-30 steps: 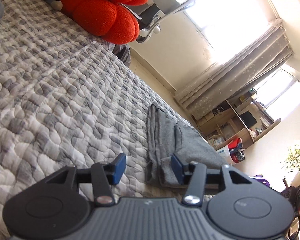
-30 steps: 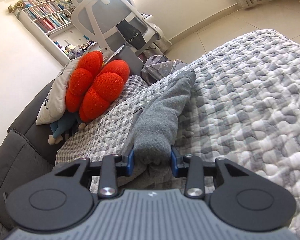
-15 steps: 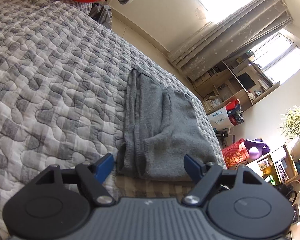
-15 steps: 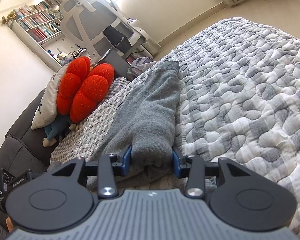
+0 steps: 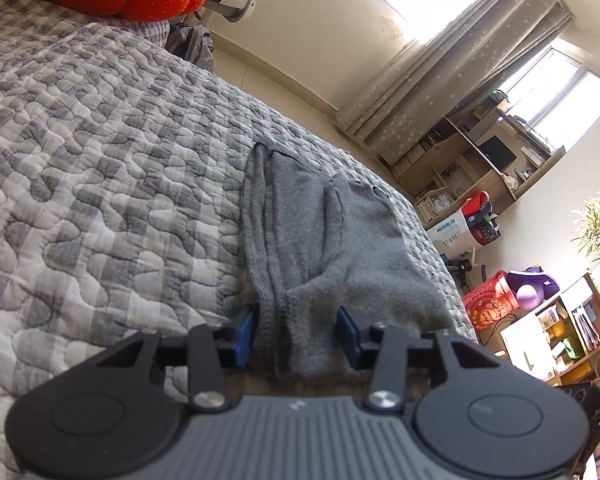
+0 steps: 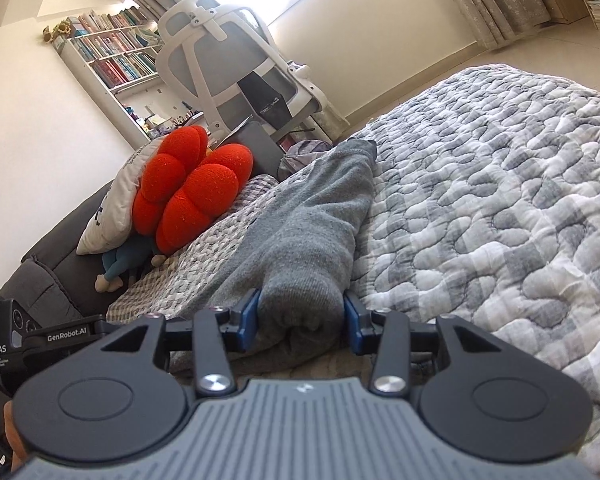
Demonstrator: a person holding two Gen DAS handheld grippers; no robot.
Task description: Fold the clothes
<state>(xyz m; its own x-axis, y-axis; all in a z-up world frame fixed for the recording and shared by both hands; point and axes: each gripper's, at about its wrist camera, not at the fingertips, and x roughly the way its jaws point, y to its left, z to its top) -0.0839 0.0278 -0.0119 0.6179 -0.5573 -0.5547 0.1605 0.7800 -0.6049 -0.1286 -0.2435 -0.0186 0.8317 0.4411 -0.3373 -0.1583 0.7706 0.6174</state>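
A grey knit garment [image 5: 320, 232] lies folded in a long strip on the quilted bed. In the left wrist view its near end sits between the blue pads of my left gripper [image 5: 296, 334]. The jaws are closing and both pads touch the cloth. From the other end, the right wrist view shows the same garment [image 6: 316, 216] stretching away toward the cushions. My right gripper [image 6: 302, 322] is shut on its thick rolled near end, with the pads pressing both sides.
The grey-and-white quilt [image 6: 500, 200] covers the bed. A red flower cushion [image 6: 192, 188] and a white pillow lean on the dark headboard. A white office chair [image 6: 228, 60] stands behind. Shelves and bags [image 5: 488, 300] sit beyond the bed's far edge.
My left gripper swung across to the garment's end, spread its jaws wide around it, then closed onto the cloth. My right gripper sank a little, still holding its end.
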